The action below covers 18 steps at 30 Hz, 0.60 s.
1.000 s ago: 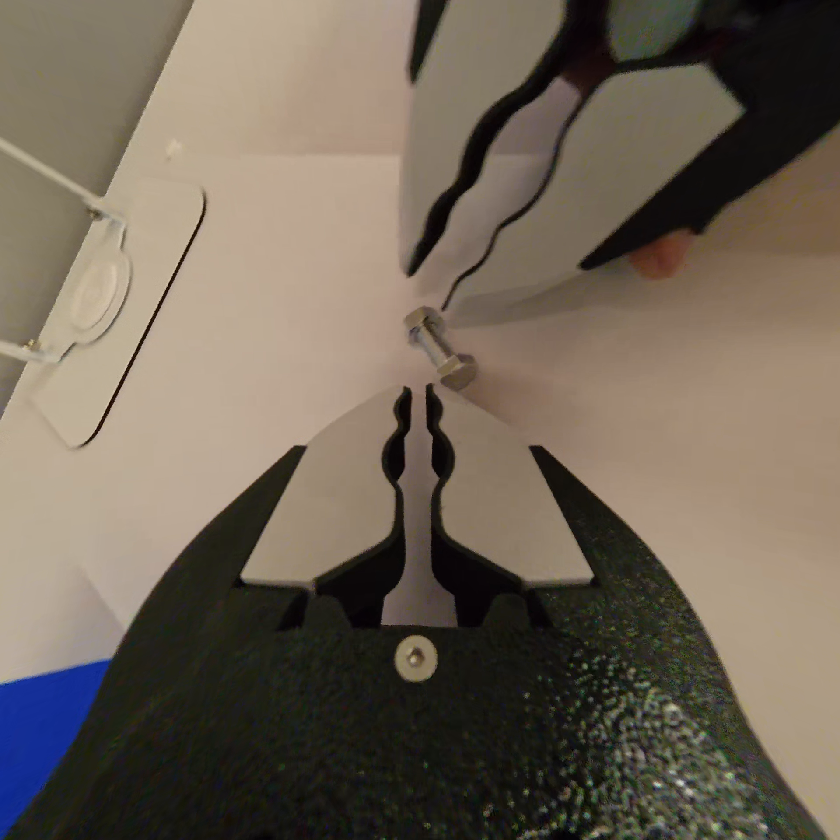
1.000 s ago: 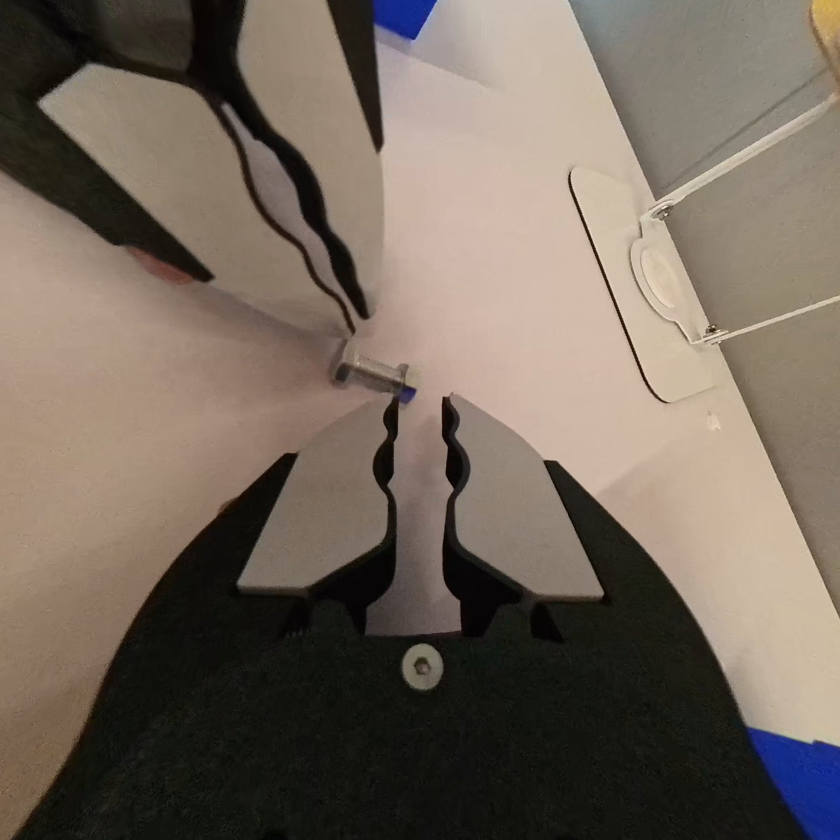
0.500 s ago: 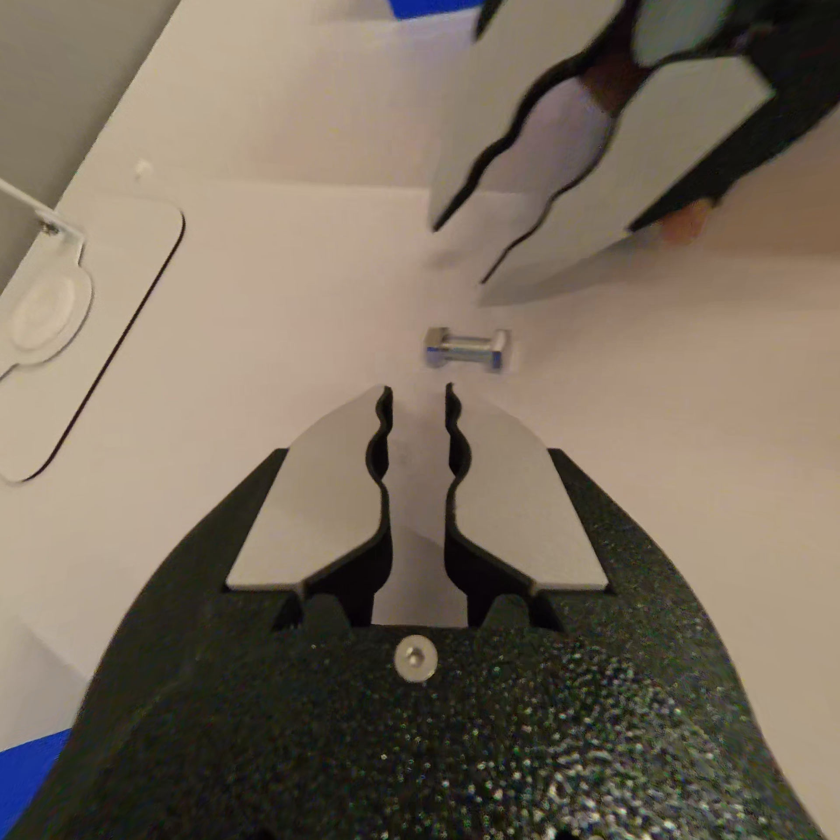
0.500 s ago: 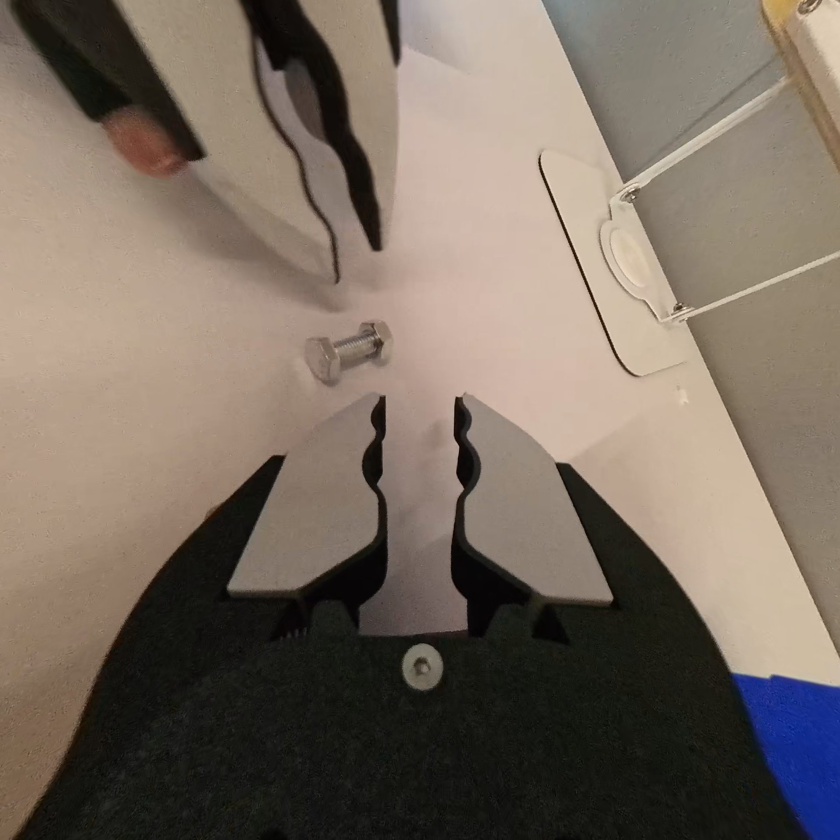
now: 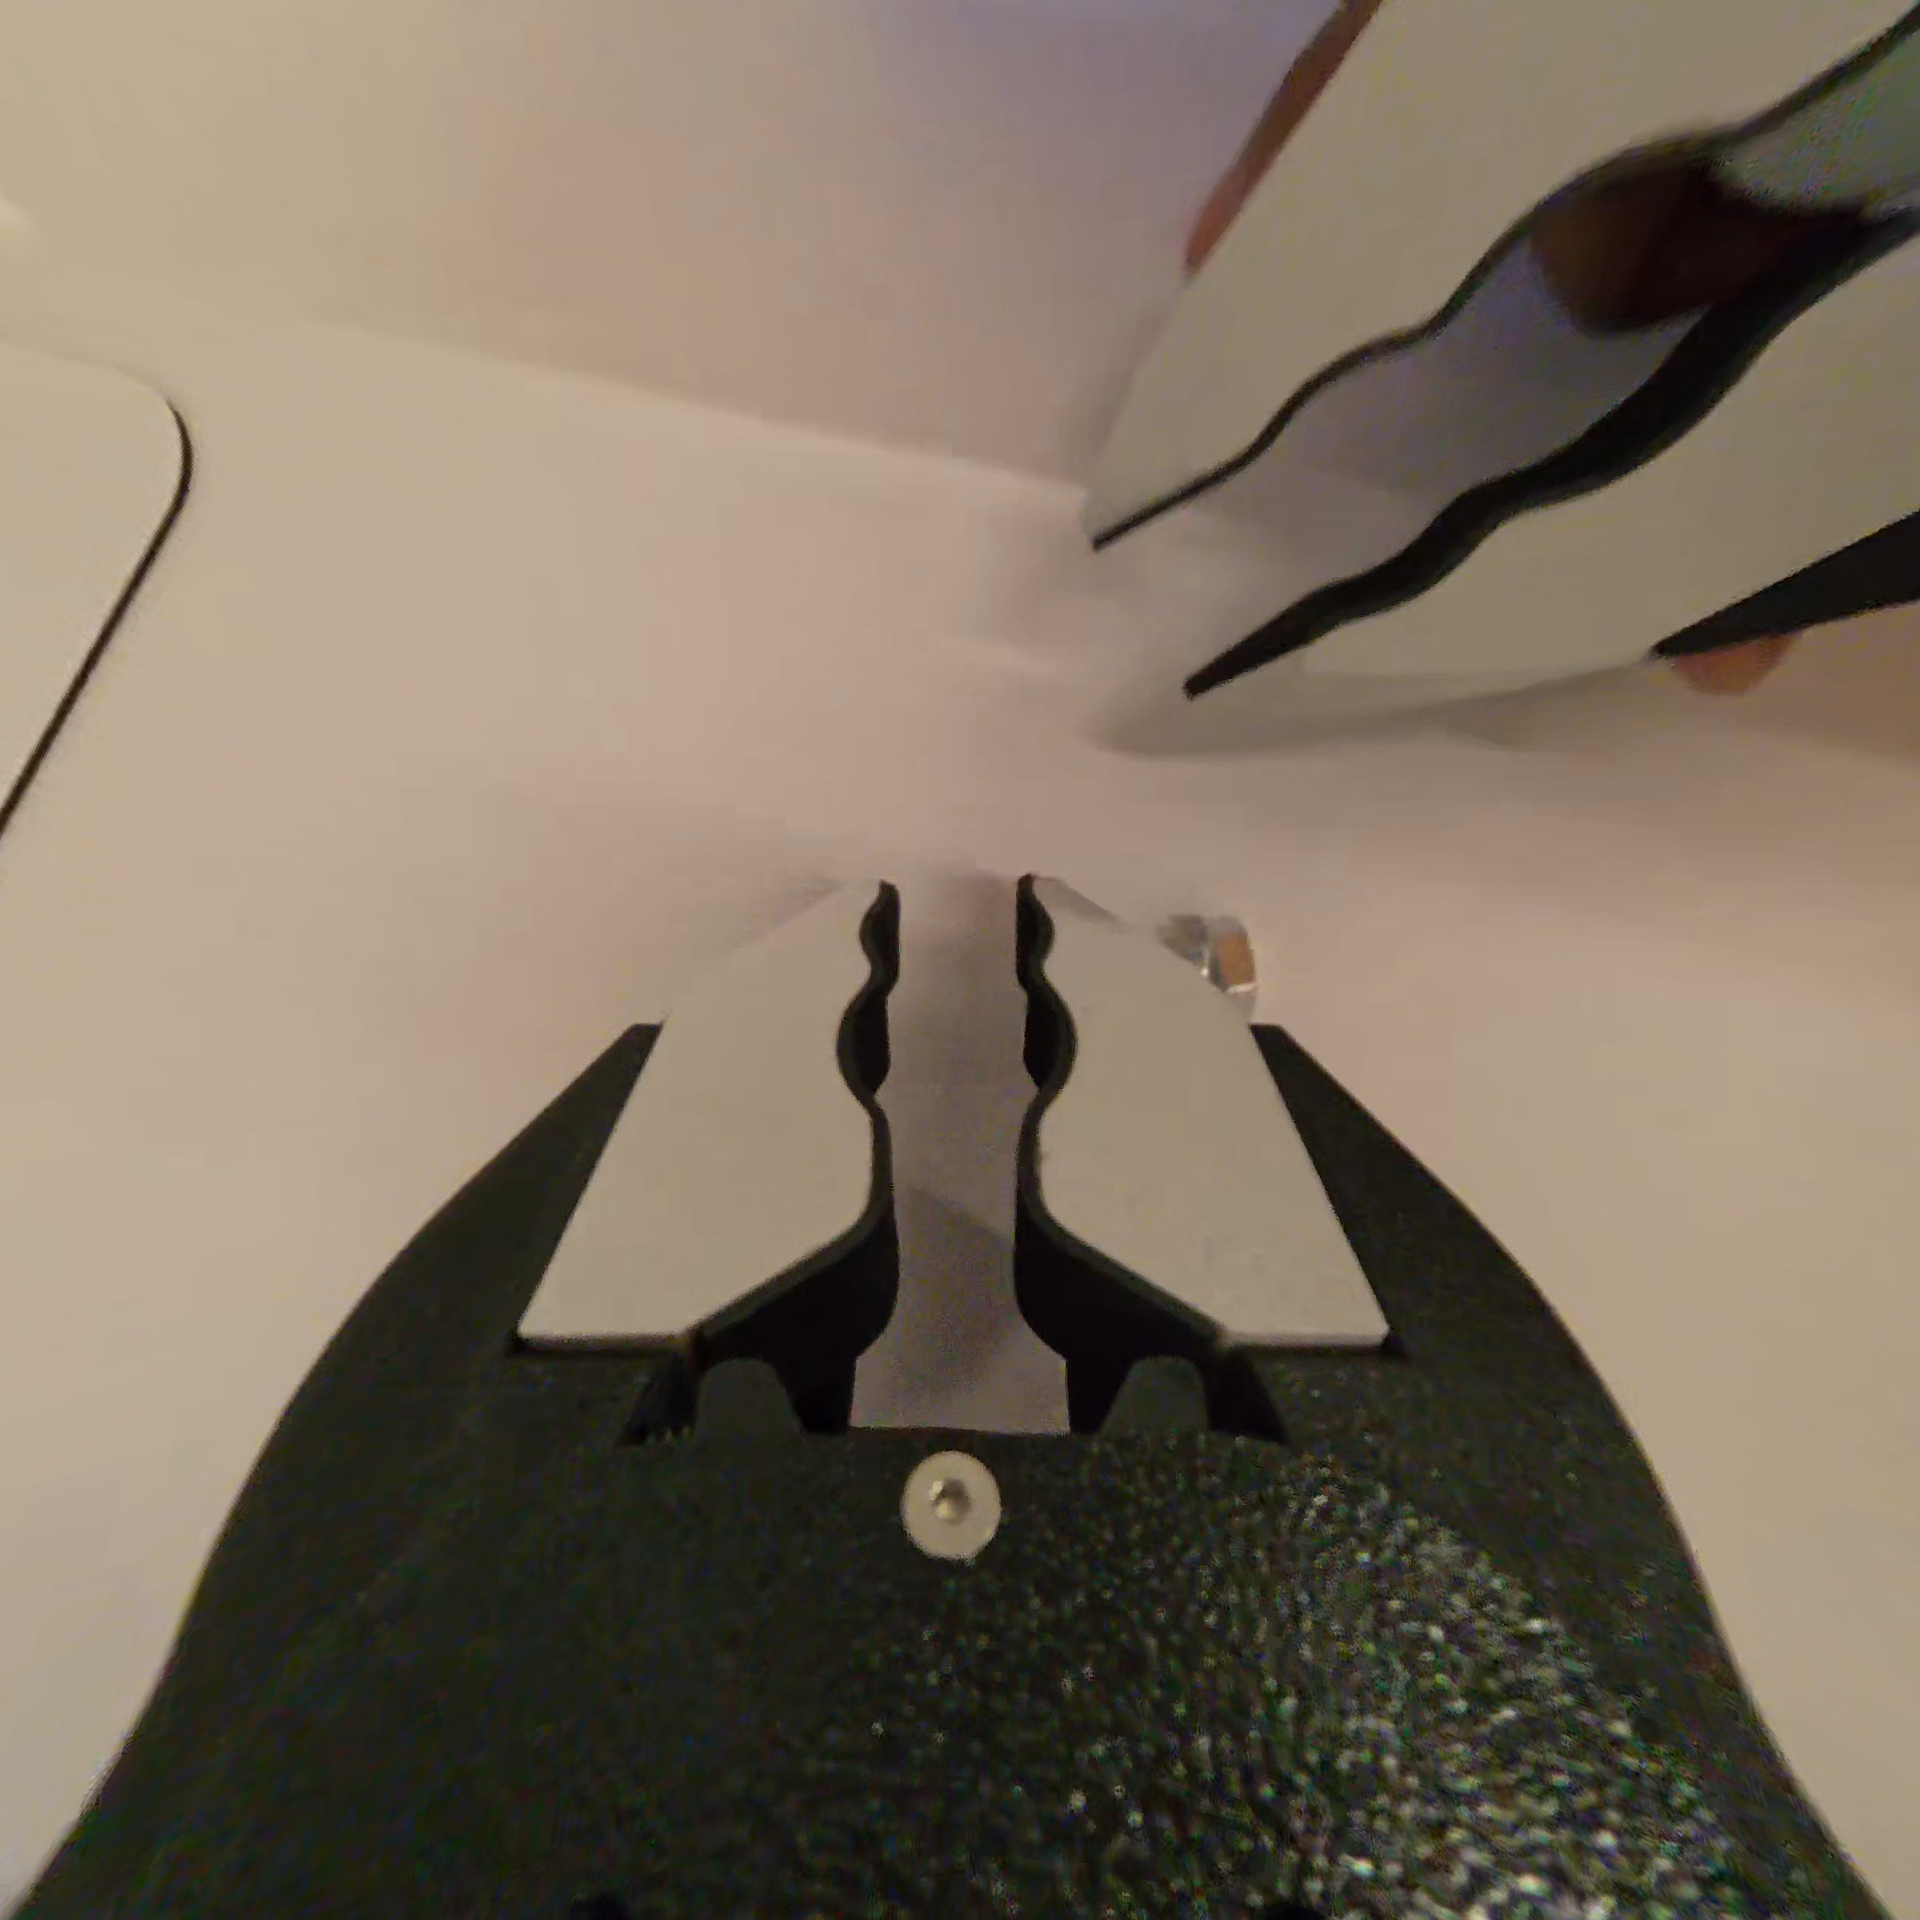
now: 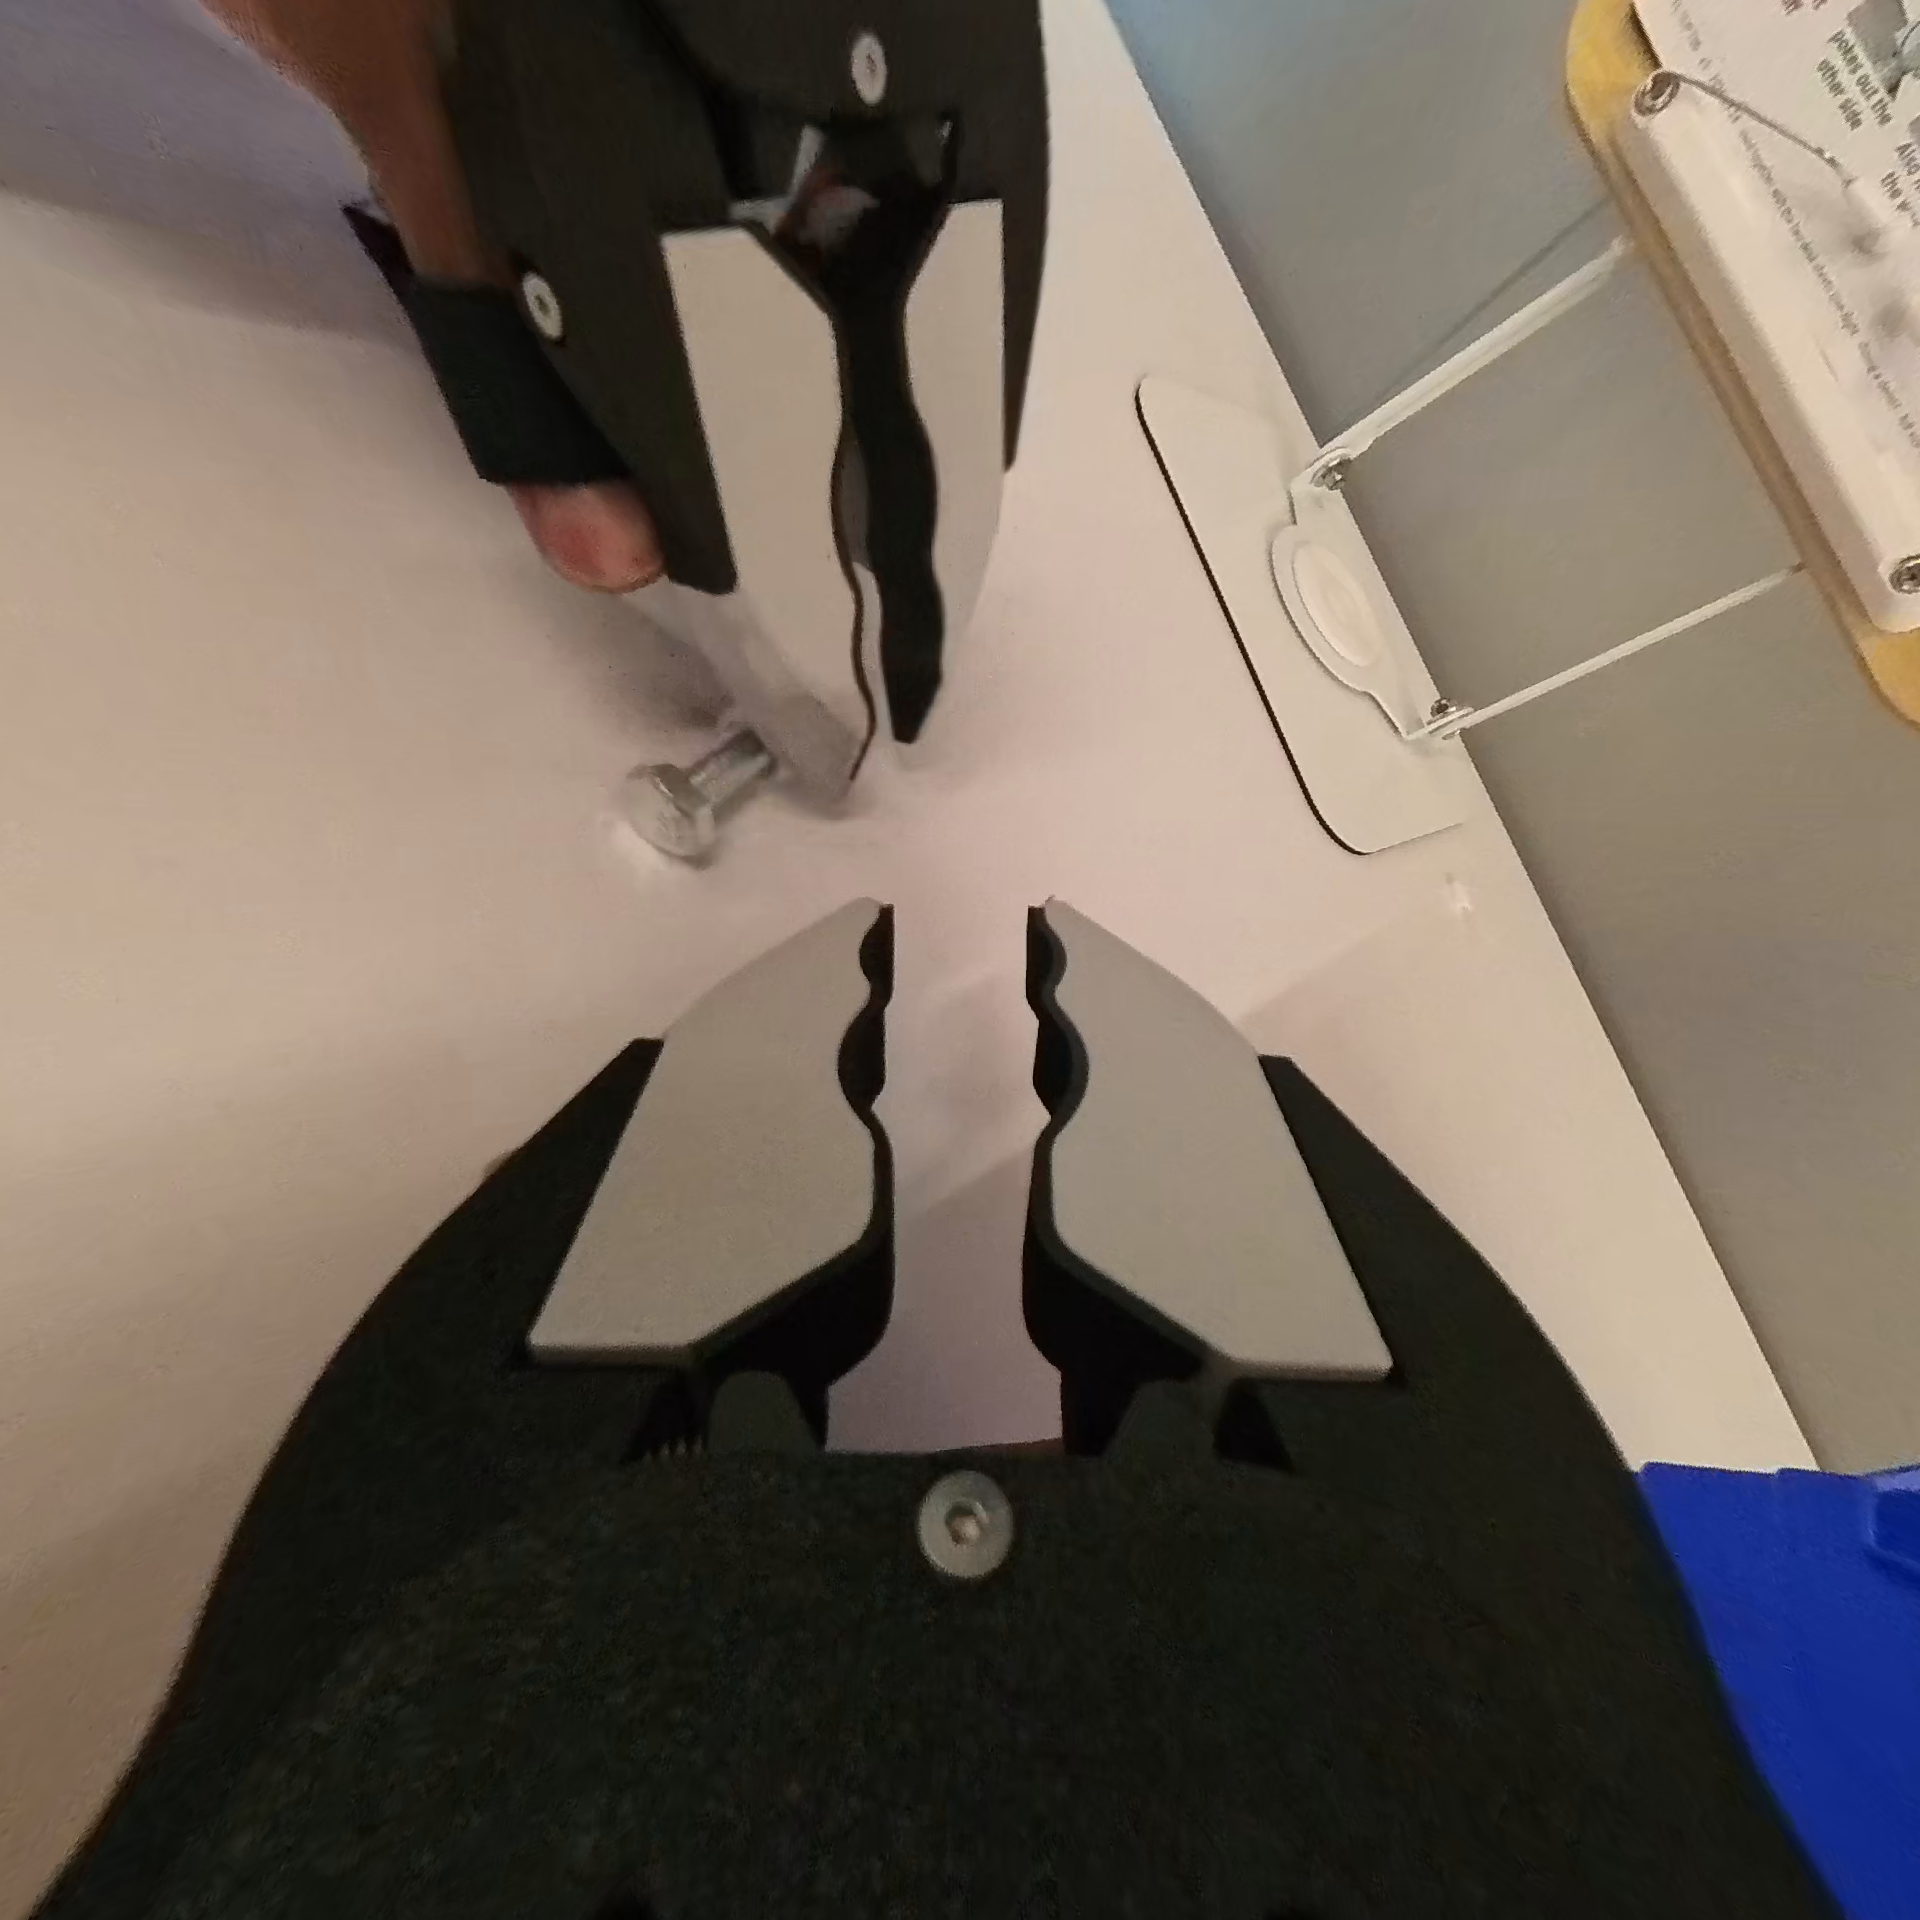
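Your left tongs (image 5: 954, 894) and right tongs (image 6: 961, 920) both stood spread, gripping nothing; one silver bolt (image 6: 691, 795) lay on the white table (image 6: 260, 935), touching your left fingertip (image 6: 821, 758). One printed card (image 6: 1787, 260) stood nearby.

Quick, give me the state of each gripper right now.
Left gripper: open, holding nothing; bolt lies beside its fingers.
Right gripper: open, holding nothing.

Bolt (image 6: 691, 795) lying on counter (image 6: 260, 987), touching outer side of left gripper (image 6: 878, 743) fingers, left of and beyond right gripper (image 6: 961, 914). Stand base (image 6: 1309, 644) on counter at right, near the edge.
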{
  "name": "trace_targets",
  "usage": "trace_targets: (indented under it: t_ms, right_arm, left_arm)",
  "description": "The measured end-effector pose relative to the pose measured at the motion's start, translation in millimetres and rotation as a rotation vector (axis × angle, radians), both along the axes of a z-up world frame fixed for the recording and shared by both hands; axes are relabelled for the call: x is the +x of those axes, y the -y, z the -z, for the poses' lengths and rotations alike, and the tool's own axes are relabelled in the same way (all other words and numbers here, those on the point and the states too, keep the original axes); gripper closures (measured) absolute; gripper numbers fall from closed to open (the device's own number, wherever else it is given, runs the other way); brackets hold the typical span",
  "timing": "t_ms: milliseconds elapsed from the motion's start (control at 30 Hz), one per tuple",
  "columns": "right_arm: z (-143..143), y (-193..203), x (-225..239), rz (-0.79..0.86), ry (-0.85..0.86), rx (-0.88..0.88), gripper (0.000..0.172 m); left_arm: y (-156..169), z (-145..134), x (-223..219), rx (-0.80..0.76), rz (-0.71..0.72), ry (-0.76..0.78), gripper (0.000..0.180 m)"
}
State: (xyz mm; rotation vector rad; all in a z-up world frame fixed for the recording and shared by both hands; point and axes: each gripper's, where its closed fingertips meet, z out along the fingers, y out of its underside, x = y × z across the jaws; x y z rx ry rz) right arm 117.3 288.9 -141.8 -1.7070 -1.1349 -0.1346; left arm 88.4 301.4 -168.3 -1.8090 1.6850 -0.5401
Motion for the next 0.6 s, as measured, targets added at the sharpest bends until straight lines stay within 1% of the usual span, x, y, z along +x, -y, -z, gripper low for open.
trace_targets:
  t_ms: [33,67,133,200,300,367,500,600]
  right_arm:
    - [-0.3,0.0,-0.1,0.0,0.0,0.001,0.148]
    - [-0.6,-0.1,-0.1,0.0,0.002,0.003,0.148]
    - [-1.2,0.1,0.4,0.001,0.006,0.007,0.148]
    - [-1.6,0.0,0.6,0.002,0.008,0.009,0.148]
    - [-2.3,0.3,0.7,0.002,0.01,0.011,0.148]
    - [-2.6,1.0,0.1,0.0,0.014,0.014,0.148]
    - [-2.3,3.7,-3.9,-0.023,0.022,0.02,0.148]
    - [-0.7,7.1,-10.8,-0.059,0.017,0.015,0.148]
  left_arm:
    - [-0.5,4.0,-5.2,0.006,-0.014,-0.041,0.162]
    - [0.9,7.2,-11.1,0.005,-0.026,-0.081,0.166]
    - [9.0,7.2,-18.9,-0.016,-0.039,-0.107,0.174]
    - [19.9,8.1,-28.5,-0.036,-0.045,-0.139,0.176]
    - [28.7,4.1,-42.1,0.002,-0.064,-0.154,0.17]
    - [29.5,-4.8,-48.6,0.022,-0.097,-0.111,0.166]
    - [35.7,-21.1,-57.3,0.014,-0.123,-0.016,0.16]
    - [42.7,-17.5,-60.4,-0.012,-0.117,-0.011,0.155]
